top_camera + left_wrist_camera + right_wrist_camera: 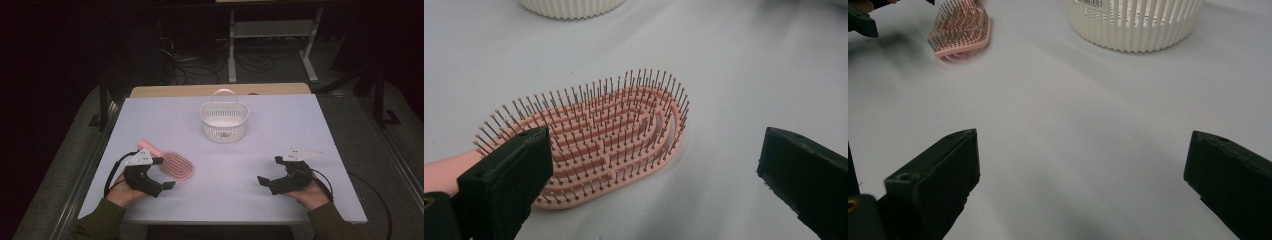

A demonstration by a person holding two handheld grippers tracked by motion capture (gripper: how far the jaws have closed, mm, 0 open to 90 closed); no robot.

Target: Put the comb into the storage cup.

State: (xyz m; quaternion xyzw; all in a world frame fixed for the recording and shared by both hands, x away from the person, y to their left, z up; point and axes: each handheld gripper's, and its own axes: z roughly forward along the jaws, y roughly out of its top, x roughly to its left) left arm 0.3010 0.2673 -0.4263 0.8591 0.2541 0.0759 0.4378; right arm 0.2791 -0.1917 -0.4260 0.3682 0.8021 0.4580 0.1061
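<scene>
Left gripper (159, 175) sits low at the near left of the white table (280, 125), jaws spread wide, nothing clamped between them. From above it lies just beside the pink hairbrush (177, 166), on the brush's near-left side; whether a jaw touches the brush I cannot tell. Brush lies flat, bristles up, handle running away toward the far left, head toward the table's middle. Right gripper (268, 171) rests at the near right, well apart from the brush, jaws equally wide, holding nothing, bare table under them. White basket (224, 121) with a hoop handle stands upright at the far middle of the table, apart from both grippers. The left gripper view brings the brush (609, 140) in close: oval head with open slots, rows of dark-tipped bristles, left jaw overlapping the head's near end in the picture, right jaw off over bare table. The basket's ribbed base (571, 7) shows at the top edge. The right gripper view gives the brush (960, 27) from the side at far left, bristles standing, and the basket's slatted wall (1135, 22) at upper right. The person's hands and dark sleeves show from above.
</scene>
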